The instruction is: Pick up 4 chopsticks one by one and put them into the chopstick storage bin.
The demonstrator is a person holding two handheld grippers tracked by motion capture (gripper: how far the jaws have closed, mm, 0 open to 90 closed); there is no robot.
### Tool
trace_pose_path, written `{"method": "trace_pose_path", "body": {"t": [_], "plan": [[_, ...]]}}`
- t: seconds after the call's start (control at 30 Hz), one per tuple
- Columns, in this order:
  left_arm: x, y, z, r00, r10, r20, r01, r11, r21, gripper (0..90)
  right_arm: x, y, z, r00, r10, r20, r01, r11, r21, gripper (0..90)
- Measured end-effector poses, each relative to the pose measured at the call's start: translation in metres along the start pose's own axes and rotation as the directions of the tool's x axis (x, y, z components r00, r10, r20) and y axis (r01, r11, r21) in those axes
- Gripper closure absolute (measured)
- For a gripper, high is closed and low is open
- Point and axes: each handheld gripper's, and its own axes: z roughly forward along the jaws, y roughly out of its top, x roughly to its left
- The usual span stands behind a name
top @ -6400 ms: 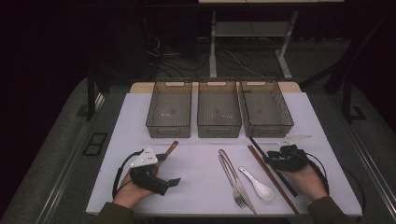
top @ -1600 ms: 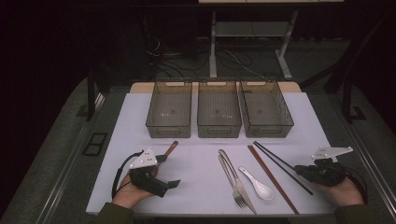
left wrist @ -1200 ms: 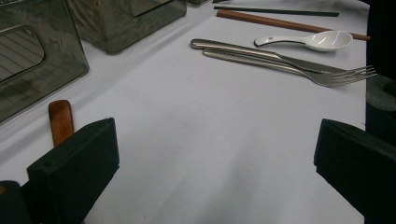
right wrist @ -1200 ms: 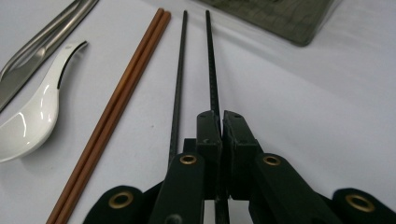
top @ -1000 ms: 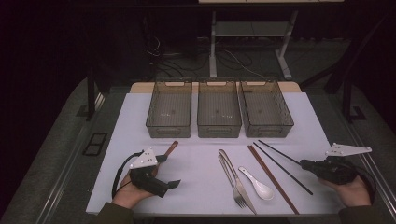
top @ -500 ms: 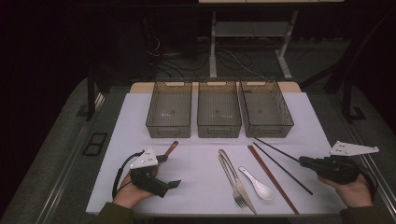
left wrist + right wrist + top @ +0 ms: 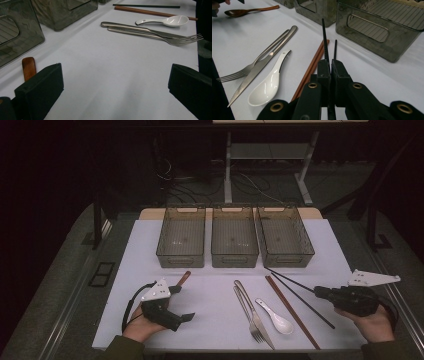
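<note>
Now, at the near edge of the white bench (image 7: 215, 290), the person's right hand is gripping the right tongs (image 7: 318, 292), whose jaws are pressing tight on one end of a black chopstick (image 7: 292, 281). Over the past few seconds this hand has been drawing away from the middle of the cutlery row towards the bench's right side, and the chopstick is now angling away from the second black chopstick (image 7: 305, 302), which is lying flat beside it. In the right gripper view the held stick (image 7: 325, 40) is running straight out from between the closed jaws towards the trays. Across the bench, the left tongs (image 7: 182, 321) are resting with jaws standing wide and holding nothing, just beside a wooden spoon (image 7: 182, 279).

Between the two hands, a fork (image 7: 229, 76), a knife (image 7: 247, 82), a white spoon (image 7: 275, 317) and a brown chopstick (image 7: 292, 312) are lying untouched. Beyond them three clear trays are waiting in a row, the right one (image 7: 287, 259) sitting closest to the held stick's far tip.

The single stick appears to be heading for one of those trays, though which one is not showing; its partner is likely following next
</note>
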Motion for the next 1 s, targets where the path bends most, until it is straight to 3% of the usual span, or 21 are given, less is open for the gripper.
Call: {"method": "trace_pose_path", "body": {"t": [0.33, 0.77, 1.0], "plan": [[-0.001, 0.000, 0.002, 1.0000, -0.004, -0.006, 0.004, 1.0000, 0.009, 0.0, 0.005, 0.012, 0.001, 0.9997, -0.020, -0.016, 0.020, 0.999, -0.033, 86.0], [-0.001, 0.000, 0.001, 1.0000, -0.006, 0.000, 0.006, 1.0000, -0.006, 0.0, 0.017, 0.035, 0.024, 0.9977, -0.057, -0.036, 0.056, 0.997, -0.044, 86.0], [-0.001, 0.001, 0.000, 0.9999, -0.015, -0.001, 0.015, 0.9998, -0.013, 0.0, 0.020, 0.044, 0.033, 0.9977, -0.050, -0.047, 0.048, 0.997, -0.053, 86.0]]}}
